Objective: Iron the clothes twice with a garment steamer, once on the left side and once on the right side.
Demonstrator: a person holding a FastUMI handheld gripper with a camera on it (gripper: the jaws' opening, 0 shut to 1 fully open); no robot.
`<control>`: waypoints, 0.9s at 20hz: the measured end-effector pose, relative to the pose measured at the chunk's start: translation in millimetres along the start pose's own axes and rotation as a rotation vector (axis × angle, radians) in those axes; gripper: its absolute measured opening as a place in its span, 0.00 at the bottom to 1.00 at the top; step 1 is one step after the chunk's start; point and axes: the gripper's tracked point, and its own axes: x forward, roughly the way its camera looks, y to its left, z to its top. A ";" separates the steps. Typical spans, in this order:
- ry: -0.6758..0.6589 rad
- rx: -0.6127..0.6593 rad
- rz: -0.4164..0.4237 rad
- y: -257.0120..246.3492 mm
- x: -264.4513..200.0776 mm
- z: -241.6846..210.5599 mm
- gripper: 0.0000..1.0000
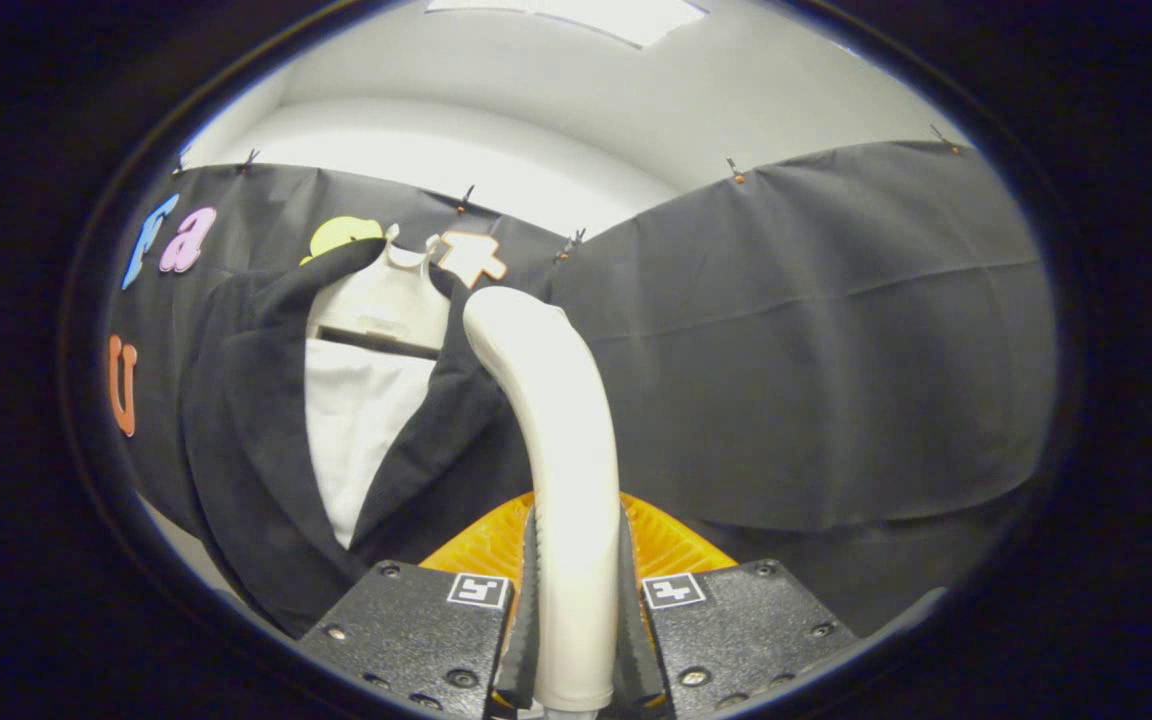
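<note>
A cream-white garment steamer (556, 430) stands upright between the two fingers of my gripper (576, 610), which press on its handle from both sides. Its curved head points up and left toward a black jacket (246, 430) that hangs on a white hanger (391, 295) over a white shirt front (356, 430). The steamer head sits beside the jacket's right lapel; whether it touches the cloth I cannot tell. The jacket's lower part is hidden behind the gripper.
Black cloth walls (816, 340) hang behind and to the right of the jacket, pinned along their top edge. An orange ribbed object (666, 545) lies just beyond the fingers, behind the steamer handle. A white wall and ceiling rise above the cloth.
</note>
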 end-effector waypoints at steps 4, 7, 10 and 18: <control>-0.011 -0.059 0.078 -0.3 43.1 17.3 0.36; 0.009 -0.076 0.079 0.8 71.9 17.5 0.36; 0.044 -0.103 0.077 5.3 91.9 10.1 0.36; 0.078 -0.187 0.025 1.0 88.1 -21.2 0.36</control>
